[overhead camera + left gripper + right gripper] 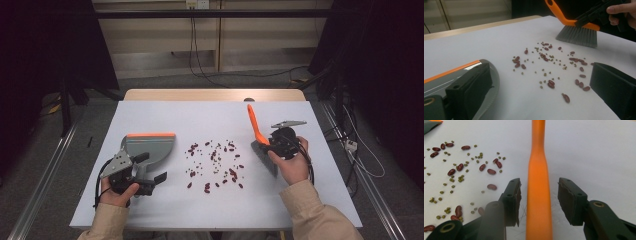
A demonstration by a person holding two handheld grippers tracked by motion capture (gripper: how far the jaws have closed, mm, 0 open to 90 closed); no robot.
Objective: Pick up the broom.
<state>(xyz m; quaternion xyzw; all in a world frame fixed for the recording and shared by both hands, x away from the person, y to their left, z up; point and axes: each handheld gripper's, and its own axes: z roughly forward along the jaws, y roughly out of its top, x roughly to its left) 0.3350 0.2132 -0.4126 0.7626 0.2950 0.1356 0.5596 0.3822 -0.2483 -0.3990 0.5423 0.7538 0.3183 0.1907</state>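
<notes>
Even overhead light, white table (165, 120) bright, room around it dim to near black at both sides. Shadows soft and short under the dustpan (149, 150) and brush (260, 137). No hard glare, faint sheen on the dustpan in the left gripper view. High view low-res, beans (216, 165) just specks. Left gripper view: beans fairly sharp, near jaws soft. Right gripper view: foreground jaws and near beans blurred, orange handle slightly overexposed.
</notes>
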